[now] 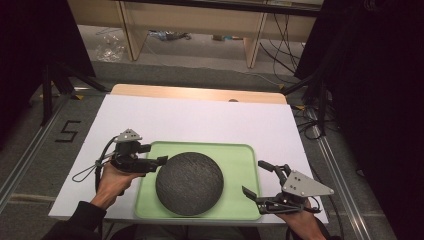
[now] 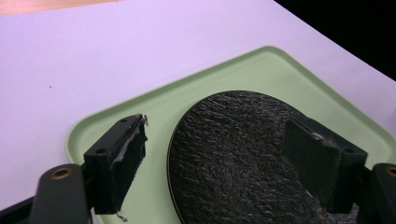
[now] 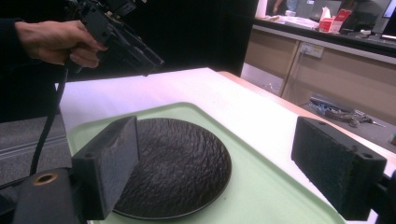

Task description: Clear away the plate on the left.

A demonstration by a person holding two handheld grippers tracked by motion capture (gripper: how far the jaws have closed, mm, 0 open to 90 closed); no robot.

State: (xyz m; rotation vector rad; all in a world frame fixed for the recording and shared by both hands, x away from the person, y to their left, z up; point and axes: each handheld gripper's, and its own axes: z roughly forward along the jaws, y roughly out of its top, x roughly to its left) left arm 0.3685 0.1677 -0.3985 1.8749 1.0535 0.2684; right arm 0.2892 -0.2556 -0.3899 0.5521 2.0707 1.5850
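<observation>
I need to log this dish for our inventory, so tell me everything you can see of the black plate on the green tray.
The black plate is round, dark charcoal, with a rough, rippled, stone-like surface and a thin smooth rim. It looks like matte ceramic or slate. It lies flat and right side up, with nothing on it, and looks undamaged. It rests inside the green tray, filling most of the tray's depth and sitting left of its middle. Both grippers are open and clear of it; only the tray touches it.

Grey carpet floor (image 1: 200, 55), black tape mark (image 1: 67, 131). White-covered wooden table (image 1: 200, 117). Pale wood bench legs (image 1: 131, 30) beyond. Black curtains (image 1: 380, 100) both sides. Loose cables (image 1: 280, 40). Beige counter (image 3: 327, 60), cluttered.
</observation>
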